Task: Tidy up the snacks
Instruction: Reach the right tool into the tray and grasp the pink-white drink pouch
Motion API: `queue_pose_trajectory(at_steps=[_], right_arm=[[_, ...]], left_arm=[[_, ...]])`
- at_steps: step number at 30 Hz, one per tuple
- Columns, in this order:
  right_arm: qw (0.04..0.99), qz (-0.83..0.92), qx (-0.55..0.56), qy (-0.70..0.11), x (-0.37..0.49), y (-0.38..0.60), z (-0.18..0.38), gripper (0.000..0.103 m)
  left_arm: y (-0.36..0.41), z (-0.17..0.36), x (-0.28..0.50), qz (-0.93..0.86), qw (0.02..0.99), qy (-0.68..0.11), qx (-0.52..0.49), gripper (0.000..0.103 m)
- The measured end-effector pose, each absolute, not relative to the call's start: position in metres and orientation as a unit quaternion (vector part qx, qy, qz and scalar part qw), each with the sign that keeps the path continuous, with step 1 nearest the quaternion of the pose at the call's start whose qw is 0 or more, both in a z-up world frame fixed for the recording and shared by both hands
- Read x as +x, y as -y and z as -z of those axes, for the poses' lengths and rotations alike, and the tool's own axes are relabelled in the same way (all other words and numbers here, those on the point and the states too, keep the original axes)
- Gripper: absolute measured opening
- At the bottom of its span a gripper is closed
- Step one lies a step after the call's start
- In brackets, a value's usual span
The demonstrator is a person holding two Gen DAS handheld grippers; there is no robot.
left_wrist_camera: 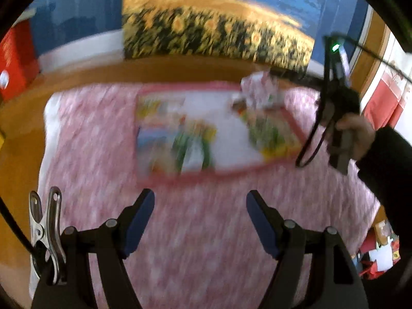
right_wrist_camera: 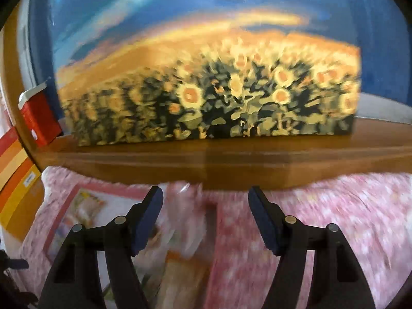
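Observation:
A red-rimmed tray (left_wrist_camera: 180, 177) with a colourful printed bottom lies on a pink cloth (left_wrist_camera: 206, 231). At the tray's far right corner lies a pink and white snack packet (left_wrist_camera: 260, 90), blurred. My left gripper (left_wrist_camera: 200, 198) hovers open over the cloth in front of the tray, with nothing between its pads. A hand (left_wrist_camera: 358, 134) holds the right gripper's body beside that corner. In the right wrist view my right gripper (right_wrist_camera: 206, 193) stands open above the tray (right_wrist_camera: 64, 219). The blurred packet (right_wrist_camera: 185, 211) shows below the gap, and neither pad presses on it.
A sunflower painting (left_wrist_camera: 219, 25) leans at the back of the wooden table (right_wrist_camera: 231, 164). A red box (left_wrist_camera: 15, 59) stands at the far left, and an orange striped box (right_wrist_camera: 15, 180) beside it. More packets (left_wrist_camera: 381, 252) lie off the cloth's near right corner.

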State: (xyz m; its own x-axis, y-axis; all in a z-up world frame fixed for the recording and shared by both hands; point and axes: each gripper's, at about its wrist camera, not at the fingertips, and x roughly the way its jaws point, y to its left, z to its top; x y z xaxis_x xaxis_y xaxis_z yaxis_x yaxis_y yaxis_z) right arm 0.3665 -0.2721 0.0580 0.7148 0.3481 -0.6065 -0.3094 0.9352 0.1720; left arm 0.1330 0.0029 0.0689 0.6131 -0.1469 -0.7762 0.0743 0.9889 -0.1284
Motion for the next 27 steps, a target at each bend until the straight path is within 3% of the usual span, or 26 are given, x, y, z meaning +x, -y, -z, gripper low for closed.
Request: queue_pose_trajectory(at_steps=[1,3,5,8,13,14,15,19,20,22,23,27], right_arm=[[0.922,-0.183,0.032,-0.341,0.375,0.273,-0.055,0.068],[0.91,-0.218,0.038,-0.352,0.387,0.27,-0.052,0.05],[0.899,-0.256,0.035,-0.354,0.387,0.265,-0.053,0.025],[0.873,-0.306,0.033,-0.378,0.385,0.257,-0.051,0.018],[0.872,-0.3,0.001,-0.386,0.377,0.247,-0.044,0.016],[0.875,-0.293,-0.021,-0.385,0.376,0.244,-0.043,0.005],[0.874,-0.287,-0.044,-0.391,0.378,0.24,-0.04,0.002],[0.874,-0.274,-0.072,-0.395,0.382,0.231,-0.038,0.004],[0.879,-0.269,-0.06,-0.389,0.381,0.234,-0.042,0.013],[0.891,-0.26,-0.022,-0.372,0.382,0.24,-0.054,0.035],[0.895,-0.262,-0.006,-0.362,0.38,0.241,-0.06,0.036],[0.891,-0.289,0.006,-0.349,0.378,0.227,-0.07,0.036]], left_arm=[[0.001,-0.073,0.148,0.06,0.902,-0.426,-0.042,0.077],[0.003,-0.078,0.167,0.059,0.907,-0.415,-0.044,0.077],[0.004,-0.08,0.188,0.059,0.911,-0.405,-0.048,0.077],[0.005,-0.079,0.215,0.063,0.912,-0.402,-0.059,0.077],[0.009,-0.064,0.261,0.072,0.906,-0.412,-0.061,0.077],[0.01,-0.06,0.268,0.072,0.904,-0.418,-0.058,0.077],[0.011,-0.056,0.274,0.072,0.901,-0.423,-0.056,0.077],[0.012,-0.044,0.303,0.081,0.892,-0.438,-0.072,0.077],[0.011,-0.044,0.309,0.085,0.891,-0.439,-0.082,0.074],[0.012,-0.045,0.32,0.111,0.888,-0.435,-0.104,0.047],[0.015,-0.046,0.324,0.12,0.886,-0.436,-0.104,0.034],[0.019,-0.037,0.336,0.13,0.88,-0.442,-0.114,0.024]])
